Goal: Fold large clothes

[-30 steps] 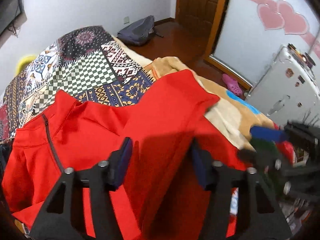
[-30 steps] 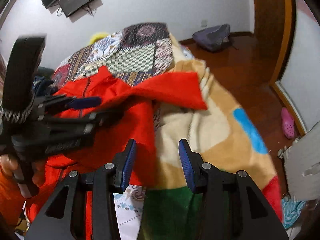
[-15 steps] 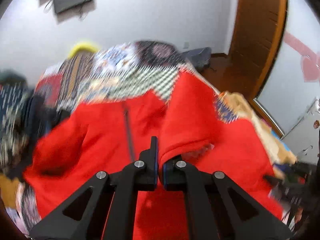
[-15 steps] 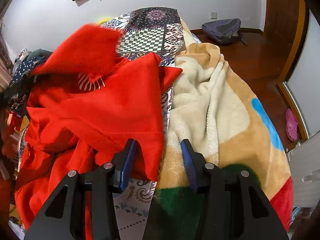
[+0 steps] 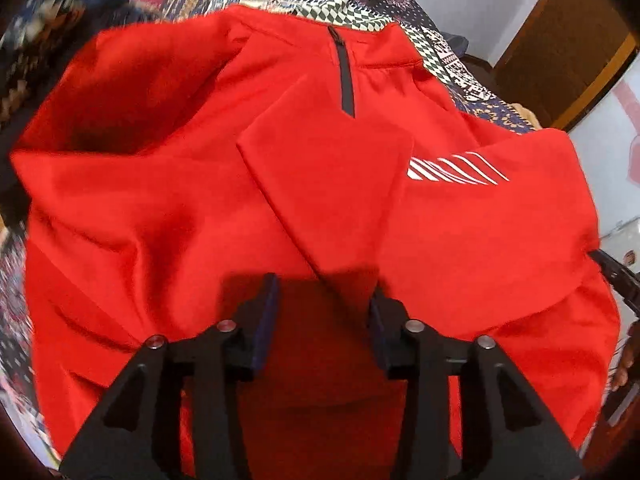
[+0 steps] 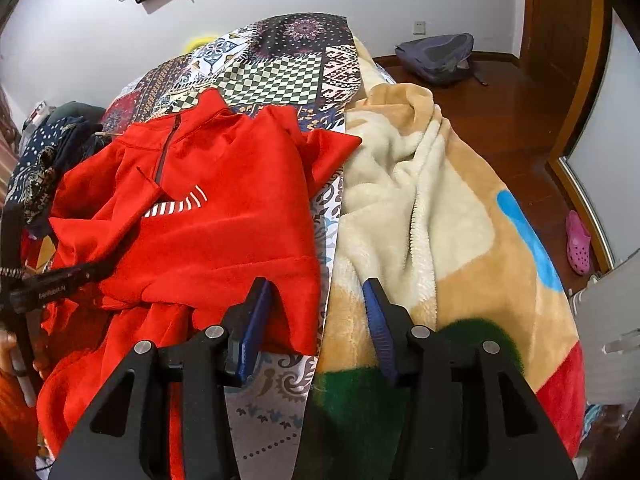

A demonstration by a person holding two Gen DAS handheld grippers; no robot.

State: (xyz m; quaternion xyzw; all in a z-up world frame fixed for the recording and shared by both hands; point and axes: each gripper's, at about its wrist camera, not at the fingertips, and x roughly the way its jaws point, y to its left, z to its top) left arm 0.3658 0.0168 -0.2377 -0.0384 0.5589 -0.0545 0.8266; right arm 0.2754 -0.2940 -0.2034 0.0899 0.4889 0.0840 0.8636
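Observation:
A red zip-neck top [image 5: 320,168] lies on the bed, a sleeve folded across its chest beside a white striped logo [image 5: 456,168]. It also shows in the right wrist view [image 6: 224,216], at the left. My left gripper [image 5: 322,316] is open and empty just above the top's lower part. My right gripper [image 6: 316,316] is open and empty over the top's right hem corner and the bed's edge. The left gripper's body shows at the left edge of the right wrist view [image 6: 60,280].
A patchwork bedspread [image 6: 280,68] covers the bed. A fluffy beige blanket [image 6: 420,208] lies to the right of the top. Dark patterned clothes [image 6: 44,156] are piled at the left. A backpack [image 6: 436,56] and a pink shoe [image 6: 578,242] lie on the wooden floor.
My left gripper was shut on the red sleeve and carried it over the chest; it has now let go and opened. The right gripper has stayed open and barely moved.

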